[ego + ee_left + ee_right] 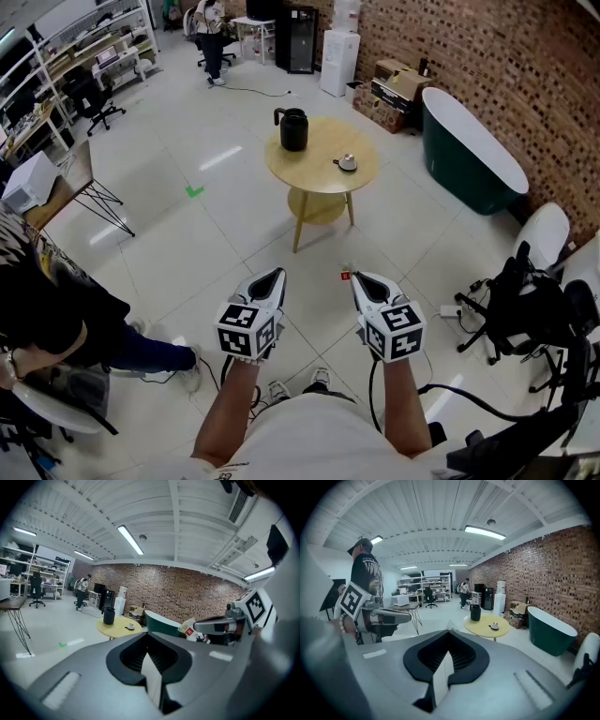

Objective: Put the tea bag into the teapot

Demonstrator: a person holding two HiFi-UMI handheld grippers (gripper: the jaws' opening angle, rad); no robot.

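The black teapot (293, 129) stands on a round yellow table (319, 178) several steps ahead of me, with a small cup on a saucer (348, 163) beside it. My right gripper (358, 277) is shut on the tea bag; its red tag (345, 275) hangs off the tip. In the left gripper view the tag (189, 631) shows under the right gripper's jaws. A pale corner of the tea bag (451, 624) pokes past the right gripper (449, 631). My left gripper (275, 274) is shut with nothing in it, level with the right one, far from the table.
A dark green bathtub (469, 155) stands right of the table by the brick wall. Cardboard boxes (389, 89) lie behind it. A seated person (56, 319) is at my left, black chairs (525, 300) and floor cables at my right. A desk (66, 187) stands further left.
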